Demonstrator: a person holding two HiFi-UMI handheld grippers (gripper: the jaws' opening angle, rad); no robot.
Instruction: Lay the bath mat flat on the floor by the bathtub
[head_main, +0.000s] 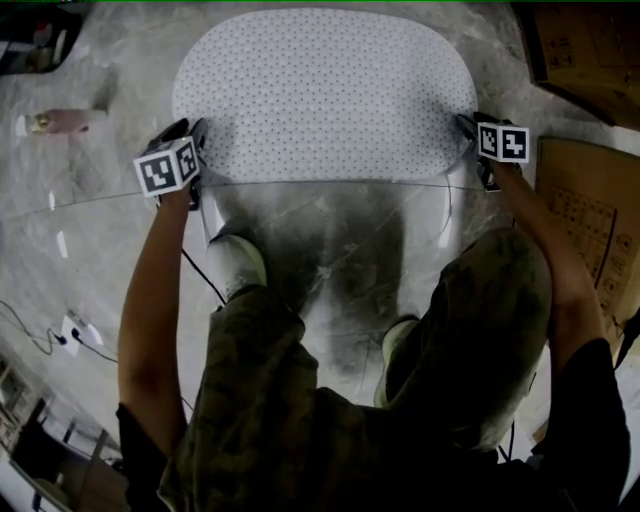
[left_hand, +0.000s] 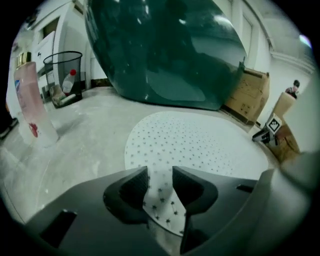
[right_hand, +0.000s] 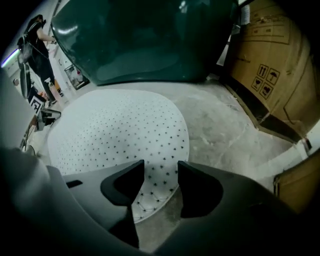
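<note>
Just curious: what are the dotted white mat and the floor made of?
Bath mat: likely soft rubber or plastic, matte white, dotted all over, edge bending limply. Floor: seemingly grey stone or tile, veined, faintly glossy.

Mat (head_main: 320, 95): on floor (head_main: 330, 230), 12 o'clock of person (head_main: 350, 400)
Tub (left_hand: 165, 50): mat's 12 o'clock
Bottle (head_main: 60, 122): mat's 9 o'clock
Boxes (head_main: 585, 200): mat's 3 o'clock

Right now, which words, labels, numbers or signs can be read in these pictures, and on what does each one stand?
No word or number reads clearly.
Cardboard box, right gripper view: small handling signs in squares, one like an umbrella; printed lines above them too blurred.
Left gripper and right gripper: black-and-white square markers on their cubes, no letters.
Pink bottle: label print too blurred.
</note>
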